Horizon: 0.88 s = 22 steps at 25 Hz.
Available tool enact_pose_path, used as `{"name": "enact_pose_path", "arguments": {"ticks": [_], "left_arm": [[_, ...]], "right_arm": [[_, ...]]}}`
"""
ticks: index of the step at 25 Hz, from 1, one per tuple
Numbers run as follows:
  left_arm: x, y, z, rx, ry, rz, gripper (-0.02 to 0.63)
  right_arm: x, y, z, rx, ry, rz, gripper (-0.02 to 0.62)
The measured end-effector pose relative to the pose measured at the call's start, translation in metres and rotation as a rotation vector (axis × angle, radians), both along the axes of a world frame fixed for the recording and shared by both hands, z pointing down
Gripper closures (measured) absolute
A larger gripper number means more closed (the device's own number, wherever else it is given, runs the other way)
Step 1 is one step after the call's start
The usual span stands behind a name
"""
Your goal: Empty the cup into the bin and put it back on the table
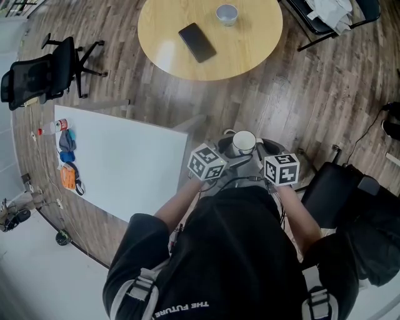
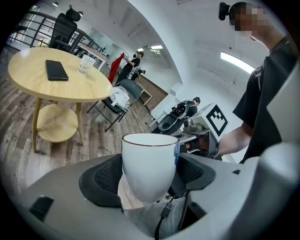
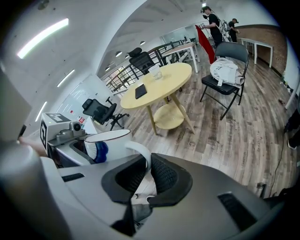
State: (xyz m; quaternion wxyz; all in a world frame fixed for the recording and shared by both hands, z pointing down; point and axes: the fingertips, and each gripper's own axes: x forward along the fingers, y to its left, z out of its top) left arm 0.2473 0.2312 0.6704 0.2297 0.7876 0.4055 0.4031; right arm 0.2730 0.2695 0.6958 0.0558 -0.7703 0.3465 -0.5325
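Note:
A white cup (image 1: pixel 244 142) with a dark rim line and a blue mark on its side stands upright between both grippers, close in front of the person. In the left gripper view my left gripper (image 2: pixel 150 180) is shut on the cup (image 2: pixel 149 164), its black pads against the cup's body. In the right gripper view my right gripper (image 3: pixel 140 173) is shut on the cup's white handle (image 3: pixel 139 153). I cannot see inside the cup. A dark round rim (image 1: pixel 270 146) shows just under and around the cup in the head view; it looks like the bin.
A round wooden table (image 1: pixel 250 50) stands ahead with a black phone (image 1: pixel 197 42) and a small pale cup (image 1: pixel 227 14). A white table (image 1: pixel 125 162) with small items lies left. Office chairs (image 1: pixel 44 75) stand at the far left and upper right. A black case (image 1: pixel 331 194) sits right.

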Motion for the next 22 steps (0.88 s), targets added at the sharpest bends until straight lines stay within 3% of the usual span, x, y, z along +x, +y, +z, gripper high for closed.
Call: {"name": "enact_pose_path", "arguments": {"ticks": [5, 11, 16, 22], "left_arm": [[0.009, -0.006, -0.015, 0.024, 0.069, -0.016, 0.239], [0.031, -0.027, -0.085, 0.107, 0.332, -0.065, 0.239], [0.035, -0.060, -0.149, 0.213, 0.550, -0.151, 0.239], [0.003, -0.119, -0.181, 0.298, 0.623, -0.328, 0.239]], "right_arm": [[0.013, -0.007, -0.018, 0.033, 0.118, -0.020, 0.549], [0.042, -0.032, -0.092, 0.143, 0.400, -0.033, 0.549], [0.053, -0.070, -0.164, 0.231, 0.628, -0.114, 0.549], [0.026, -0.137, -0.199, 0.324, 0.696, -0.275, 0.549]]}}
